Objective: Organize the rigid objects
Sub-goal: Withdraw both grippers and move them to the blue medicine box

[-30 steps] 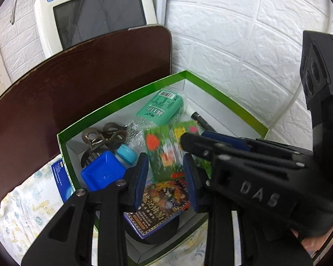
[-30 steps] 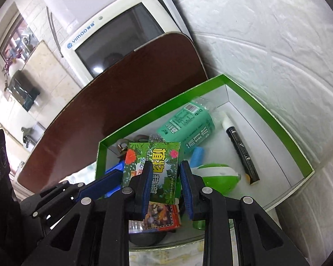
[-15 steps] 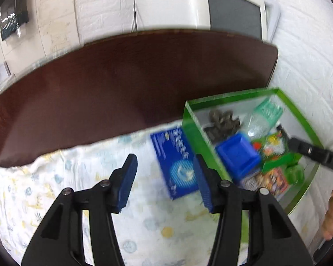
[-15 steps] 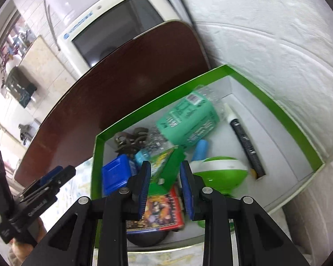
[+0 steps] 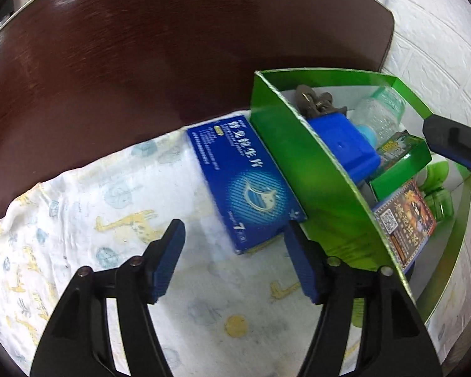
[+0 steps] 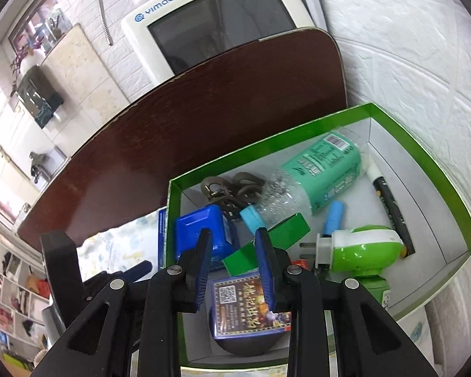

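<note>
Left wrist view: we see the left gripper (image 5: pixel 232 260) with its jaws spread wide and nothing between them, hovering over the giraffe-print cloth (image 5: pixel 88 220). Just ahead of the fingertips lies the blue box (image 5: pixel 245 182), flat on the cloth, one long side right against the outer wall of the green tray (image 5: pixel 301 157). We read its long axis as running along that tray wall, near end toward the gripper, far end toward the brown table (image 5: pixel 172 47).

Right wrist view: the right gripper (image 6: pixel 234 270) hangs above the near part of the tray (image 6: pixel 417 144), jaws parted with nothing clamped between them. Inside the tray we note:
- blue tub (image 6: pixel 201 232), by the left wall;
- clear bottle with a green label (image 6: pixel 314 179), lying slantwise, its blue cap toward the tub and its base toward the far right corner;
- small green carton (image 6: pixel 267 245), just below the bottle's cap;
- card pack (image 6: pixel 248 308), at the near wall, resting on a dark round thing;
- green and white plug-in device (image 6: pixel 364 248), right of the carton;
- black marker (image 6: pixel 389 207), along the right side, white tip toward the far wall.
</note>
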`<move>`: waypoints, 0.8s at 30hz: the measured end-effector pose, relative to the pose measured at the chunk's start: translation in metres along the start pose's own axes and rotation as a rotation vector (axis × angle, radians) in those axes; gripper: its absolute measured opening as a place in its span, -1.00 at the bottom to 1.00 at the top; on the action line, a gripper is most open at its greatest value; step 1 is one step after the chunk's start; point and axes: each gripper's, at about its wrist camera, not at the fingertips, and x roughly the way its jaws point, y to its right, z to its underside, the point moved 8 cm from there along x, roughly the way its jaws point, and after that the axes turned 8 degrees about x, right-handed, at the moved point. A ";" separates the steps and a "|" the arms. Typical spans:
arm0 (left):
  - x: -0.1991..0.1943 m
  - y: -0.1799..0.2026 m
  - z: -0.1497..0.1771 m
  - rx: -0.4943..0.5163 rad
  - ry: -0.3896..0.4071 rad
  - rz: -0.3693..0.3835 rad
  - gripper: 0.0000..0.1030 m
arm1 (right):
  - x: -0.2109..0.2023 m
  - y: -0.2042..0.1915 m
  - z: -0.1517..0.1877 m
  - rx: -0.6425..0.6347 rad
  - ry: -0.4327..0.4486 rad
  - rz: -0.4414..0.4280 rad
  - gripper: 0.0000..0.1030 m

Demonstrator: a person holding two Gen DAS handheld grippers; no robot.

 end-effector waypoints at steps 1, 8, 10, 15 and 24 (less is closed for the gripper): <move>-0.003 -0.009 0.000 -0.003 0.010 -0.045 0.29 | 0.001 -0.003 0.000 -0.002 -0.001 0.001 -0.43; -0.021 -0.054 0.020 -0.163 0.010 0.002 0.22 | 0.010 -0.025 0.007 -0.052 -0.021 -0.010 -0.43; -0.030 -0.031 0.024 -0.070 0.016 0.053 0.22 | 0.015 -0.031 0.009 -0.057 -0.033 -0.016 -0.43; -0.019 0.022 0.036 0.179 -0.038 -0.002 0.26 | 0.023 -0.038 0.014 -0.057 -0.062 -0.033 -0.43; -0.029 -0.017 0.030 0.014 -0.022 0.038 0.34 | 0.012 -0.034 0.012 -0.069 -0.039 -0.009 -0.43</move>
